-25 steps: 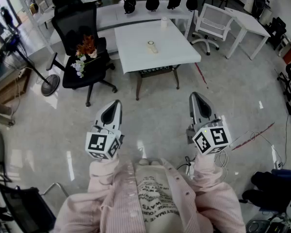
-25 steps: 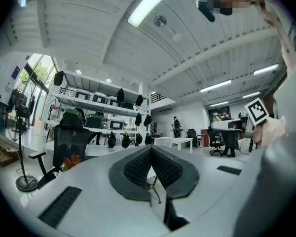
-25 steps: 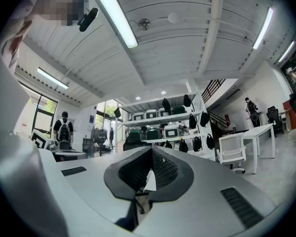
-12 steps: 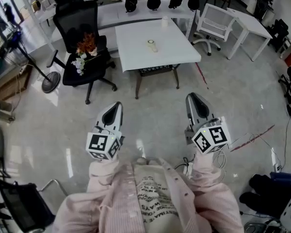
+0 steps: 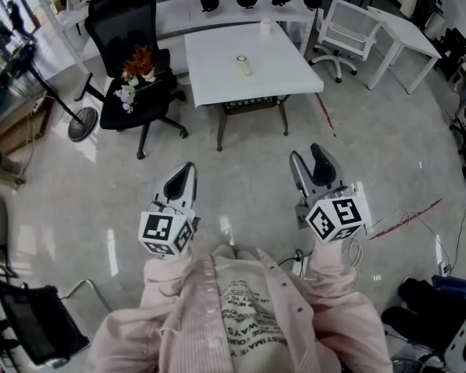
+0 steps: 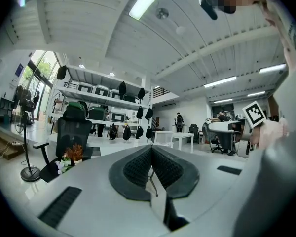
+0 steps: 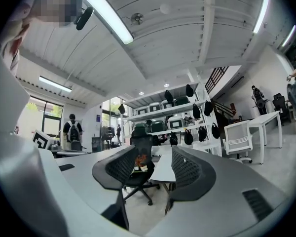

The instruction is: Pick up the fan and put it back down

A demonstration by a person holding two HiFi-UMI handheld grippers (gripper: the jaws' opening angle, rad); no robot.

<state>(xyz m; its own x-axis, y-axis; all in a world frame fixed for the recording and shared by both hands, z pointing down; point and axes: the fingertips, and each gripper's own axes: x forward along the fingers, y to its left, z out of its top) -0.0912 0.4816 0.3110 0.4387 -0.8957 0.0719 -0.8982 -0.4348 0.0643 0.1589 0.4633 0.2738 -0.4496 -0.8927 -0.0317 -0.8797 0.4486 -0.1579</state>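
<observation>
Right gripper (image 5: 308, 158): jaws opening, spread wide where half a second before lay pressed together; nothing between them, only floor (image 5: 248, 185) and a far black chair (image 5: 126, 33) seen beyond.
Left gripper (image 5: 182, 171): jaws pressed together, empty.
Fan (image 5: 80, 123): pedestal type, stood upright at far left past the black chair, well apart from both grippers, untouched.
Judged: pickup not yet begun; opening taken as readying for the approach, with the walk to the fan outstanding.
</observation>
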